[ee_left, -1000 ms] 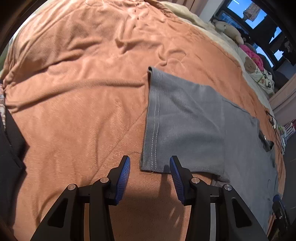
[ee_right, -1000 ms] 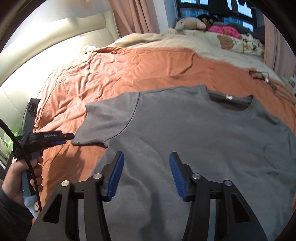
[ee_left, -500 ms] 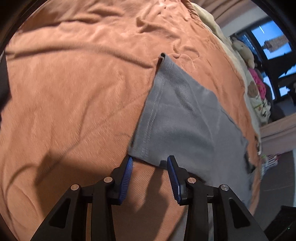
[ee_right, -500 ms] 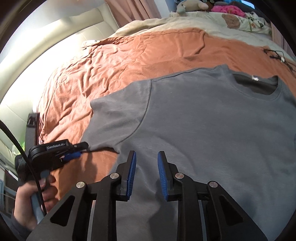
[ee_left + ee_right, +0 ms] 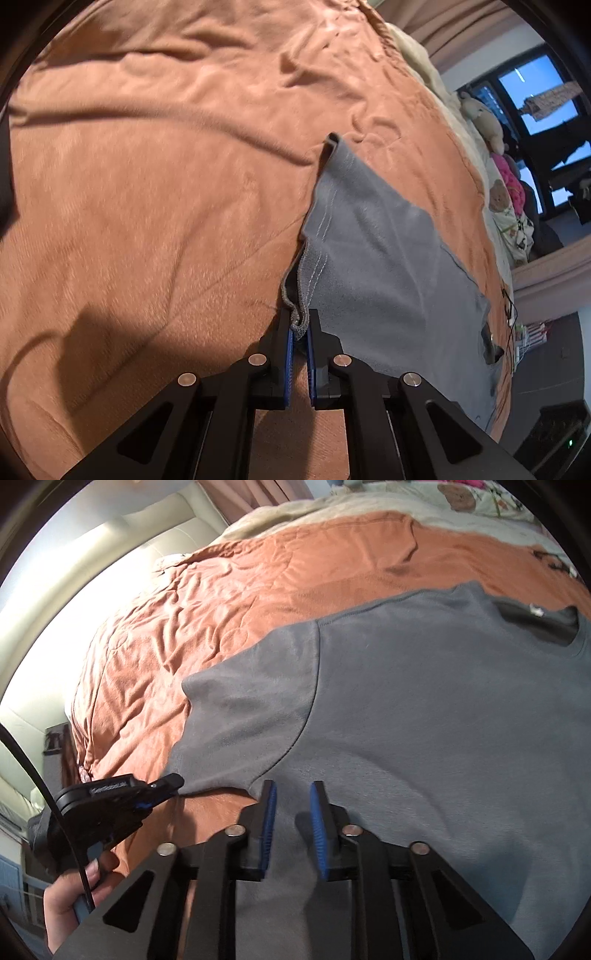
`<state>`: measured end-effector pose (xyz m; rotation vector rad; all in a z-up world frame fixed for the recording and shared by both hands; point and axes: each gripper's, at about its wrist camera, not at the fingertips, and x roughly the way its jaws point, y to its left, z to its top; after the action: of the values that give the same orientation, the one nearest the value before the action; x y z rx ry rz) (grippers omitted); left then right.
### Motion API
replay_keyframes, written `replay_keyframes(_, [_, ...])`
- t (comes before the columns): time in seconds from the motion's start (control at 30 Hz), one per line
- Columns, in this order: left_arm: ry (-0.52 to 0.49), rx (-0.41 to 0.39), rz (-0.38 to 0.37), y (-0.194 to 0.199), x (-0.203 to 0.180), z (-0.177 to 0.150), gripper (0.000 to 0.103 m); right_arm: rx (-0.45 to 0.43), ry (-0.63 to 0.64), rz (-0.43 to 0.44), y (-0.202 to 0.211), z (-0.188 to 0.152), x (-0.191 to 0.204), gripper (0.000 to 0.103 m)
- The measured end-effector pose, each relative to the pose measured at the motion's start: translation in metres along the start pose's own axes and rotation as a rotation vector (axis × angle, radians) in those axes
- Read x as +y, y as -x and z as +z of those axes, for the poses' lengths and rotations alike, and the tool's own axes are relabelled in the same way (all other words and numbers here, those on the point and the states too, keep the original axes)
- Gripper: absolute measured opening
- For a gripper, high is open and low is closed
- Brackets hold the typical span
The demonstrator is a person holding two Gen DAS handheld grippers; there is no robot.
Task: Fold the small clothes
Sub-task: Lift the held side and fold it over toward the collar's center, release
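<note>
A grey T-shirt (image 5: 424, 709) lies spread flat on the orange bedspread (image 5: 258, 576), collar at the far right. My left gripper (image 5: 300, 328) is shut on the hem corner of the shirt's sleeve (image 5: 354, 236), and the cloth bunches between the blue pads. It also shows in the right wrist view (image 5: 168, 781), pinching the sleeve's edge. My right gripper (image 5: 292, 797) hovers over the shirt near the armpit seam, jaws a narrow gap apart, nothing between them.
The orange bedspread (image 5: 147, 184) is wrinkled and stretches far left. Stuffed toys (image 5: 484, 122) and a window stand at the far end of the bed. A cream headboard (image 5: 74, 590) runs along the left. A black cable (image 5: 509, 306) lies by the shirt's far edge.
My left gripper closed on the sleeve hem, which now bunches up. My right gripper moved lower and closer over the shirt near the armpit; its jaws narrowed from a second ago, then opened slightly.
</note>
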<state>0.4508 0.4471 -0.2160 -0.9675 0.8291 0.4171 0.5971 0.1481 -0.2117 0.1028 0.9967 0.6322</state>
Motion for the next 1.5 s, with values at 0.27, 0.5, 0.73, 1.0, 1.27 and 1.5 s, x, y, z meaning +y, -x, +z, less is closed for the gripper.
replay_keyframes(0.27, [-0.093,-0.048,-0.087,0.019,-0.021,0.016,0.006,0.062,-0.09,0.056,-0.038,0.01,-0.002,0.009])
replay_keyframes(0.5, [-0.179,-0.055,-0.212,0.029,-0.049,0.021,0.006,0.092,-0.192,0.12,-0.065,0.01,-0.013,0.006])
replay_keyframes(0.73, [-0.262,-0.052,-0.269,0.036,-0.08,0.012,0.006,0.115,-0.22,0.184,-0.068,0.02,-0.026,0.006])
replay_keyframes(1.0, [-0.326,-0.02,-0.305,0.034,-0.12,-0.001,0.006,0.069,-0.254,0.177,-0.021,0.021,-0.062,0.006])
replay_keyframes(1.27, [-0.378,0.058,-0.337,0.012,-0.164,-0.034,0.006,-0.036,-0.253,0.091,0.035,0.015,-0.098,0.054])
replay_keyframes(1.5, [-0.435,0.168,-0.321,-0.026,-0.191,-0.08,0.006,-0.054,-0.254,0.047,0.064,0.006,-0.113,0.054])
